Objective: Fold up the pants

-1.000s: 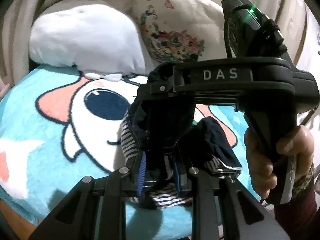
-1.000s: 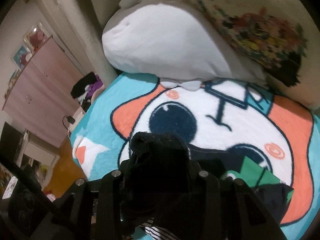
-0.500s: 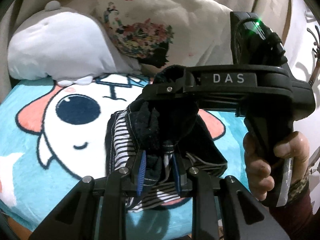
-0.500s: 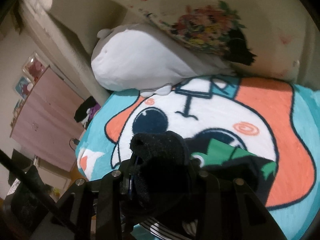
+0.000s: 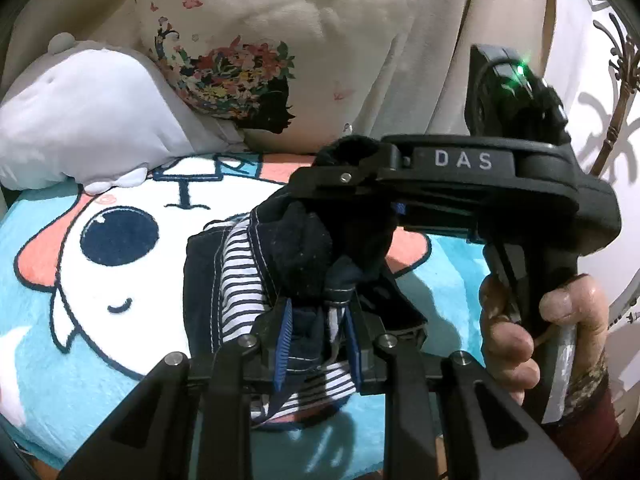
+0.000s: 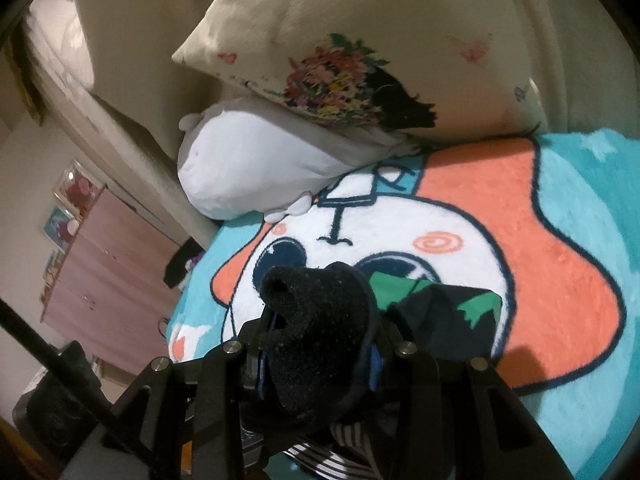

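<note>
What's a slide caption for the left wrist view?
Both grippers, left gripper and right gripper, pinch the dark pants above the cartoon blanket.

In the right wrist view a bunched fold of the pants (image 6: pixel 316 328) fills the space ahead of the right gripper (image 6: pixel 318 354), hiding its fingers and how its jaws stand. Beyond it, the green patch (image 6: pixel 390 288) is half covered by dark cloth. The floral cushion (image 6: pixel 360 52) runs off the top edge. Far left, the pink wardrobe (image 6: pixel 104 276) and wall pictures are too blurred to read.
</note>
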Available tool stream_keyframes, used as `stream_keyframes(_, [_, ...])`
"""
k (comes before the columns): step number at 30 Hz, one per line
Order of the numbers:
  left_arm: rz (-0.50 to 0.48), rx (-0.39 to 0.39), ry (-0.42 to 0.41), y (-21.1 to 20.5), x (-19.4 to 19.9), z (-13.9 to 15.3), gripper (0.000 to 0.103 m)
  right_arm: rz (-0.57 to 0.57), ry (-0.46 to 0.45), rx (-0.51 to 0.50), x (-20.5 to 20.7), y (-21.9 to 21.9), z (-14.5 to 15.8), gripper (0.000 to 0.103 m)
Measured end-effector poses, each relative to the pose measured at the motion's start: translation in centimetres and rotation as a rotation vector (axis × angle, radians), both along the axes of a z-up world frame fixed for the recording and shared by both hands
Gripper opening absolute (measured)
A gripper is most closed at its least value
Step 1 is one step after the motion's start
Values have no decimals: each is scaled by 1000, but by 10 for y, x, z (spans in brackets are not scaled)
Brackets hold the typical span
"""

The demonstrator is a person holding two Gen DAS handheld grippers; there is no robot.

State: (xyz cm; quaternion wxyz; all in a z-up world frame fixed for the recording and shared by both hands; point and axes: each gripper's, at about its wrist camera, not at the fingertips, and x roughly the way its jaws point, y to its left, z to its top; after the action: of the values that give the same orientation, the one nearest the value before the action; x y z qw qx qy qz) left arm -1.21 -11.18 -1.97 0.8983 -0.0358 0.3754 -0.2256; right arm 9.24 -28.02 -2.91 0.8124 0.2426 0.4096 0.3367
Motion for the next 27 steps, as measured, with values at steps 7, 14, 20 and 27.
stream_keyframes(7, [-46, -5, 21, 3, -6, 0, 34, -55, 17, 66, -4, -20, -18, 48])
stream_keyframes(14, [-60, -77, -8, 26, -17, 13, 53, -146, 60, 80, -9, -48, -42, 53])
stream_keyframes(20, [21, -81, 13, 37, 4, 9, 57, -315, 28, -29, -23, -73, -32, 57])
stream_keyframes(27, [-79, -34, 48, 1, 6, -20, 57, -214, -79, 194, -45, -71, 10, 55])
